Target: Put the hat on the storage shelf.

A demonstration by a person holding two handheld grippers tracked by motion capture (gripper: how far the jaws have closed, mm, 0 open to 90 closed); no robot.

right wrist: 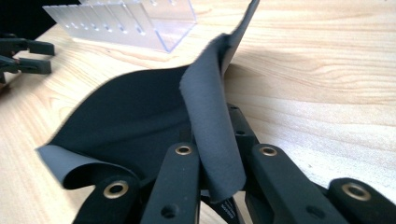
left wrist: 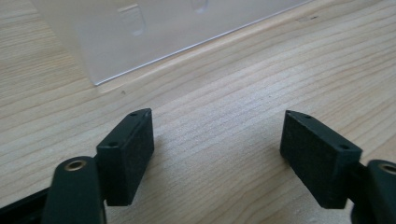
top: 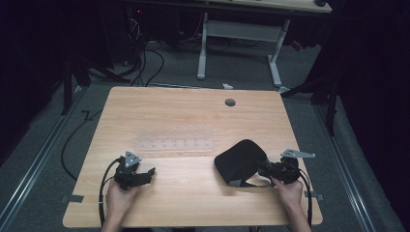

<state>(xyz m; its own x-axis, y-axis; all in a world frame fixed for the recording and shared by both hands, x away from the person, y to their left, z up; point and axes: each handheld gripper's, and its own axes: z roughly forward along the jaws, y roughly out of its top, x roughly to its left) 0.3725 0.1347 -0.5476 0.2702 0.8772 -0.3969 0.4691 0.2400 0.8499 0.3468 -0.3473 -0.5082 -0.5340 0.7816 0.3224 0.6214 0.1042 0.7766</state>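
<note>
Right gripper (right wrist: 212, 154), bottom centre of its own view, has its jaws pinching a raised fold of the black cloth (right wrist: 140, 116); the rest spreads to the left. Left gripper (left wrist: 217, 158) spread wide over bare table (left wrist: 224, 84). Farther up, the clear rack (top: 175, 138).

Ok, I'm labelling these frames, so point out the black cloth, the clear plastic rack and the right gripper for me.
black cloth (top: 240, 159): high view, middle of its dark upper face.
clear plastic rack (top: 175, 138): high view, middle of its top.
right gripper (right wrist: 219, 154): right gripper view, between its jaws, shut on the cloth's edge.
</note>
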